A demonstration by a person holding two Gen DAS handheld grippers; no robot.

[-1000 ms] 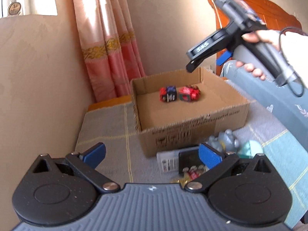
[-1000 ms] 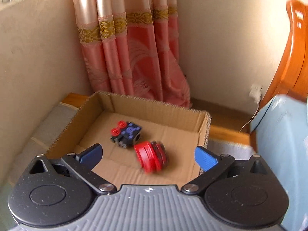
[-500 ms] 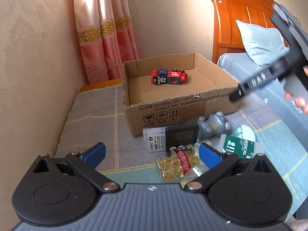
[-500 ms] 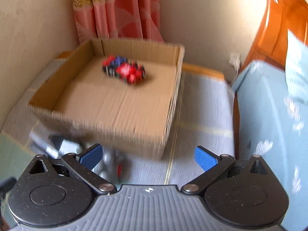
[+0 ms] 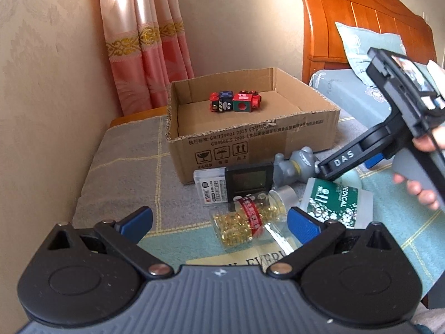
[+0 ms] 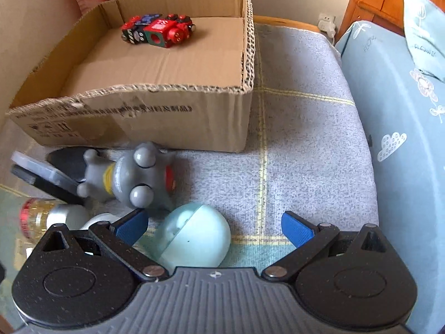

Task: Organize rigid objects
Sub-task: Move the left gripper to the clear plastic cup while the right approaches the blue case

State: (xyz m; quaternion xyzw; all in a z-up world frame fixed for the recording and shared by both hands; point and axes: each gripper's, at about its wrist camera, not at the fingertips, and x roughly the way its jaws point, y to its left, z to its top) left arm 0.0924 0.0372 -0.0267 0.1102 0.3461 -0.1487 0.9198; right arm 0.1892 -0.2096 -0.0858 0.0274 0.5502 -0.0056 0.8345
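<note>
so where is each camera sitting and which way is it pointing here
Left wrist: rides on the left gripper, looking forward and down over the clutter at the cardboard box; its open blue fingers show, plus the right gripper and the hand holding it.
Right wrist: rides on the right gripper, looking steeply down at the pale blue ball and grey figure; only its own open fingers show.
Shared: the box, the red toy blocks inside, the figure, the capsule bottle.
</note>
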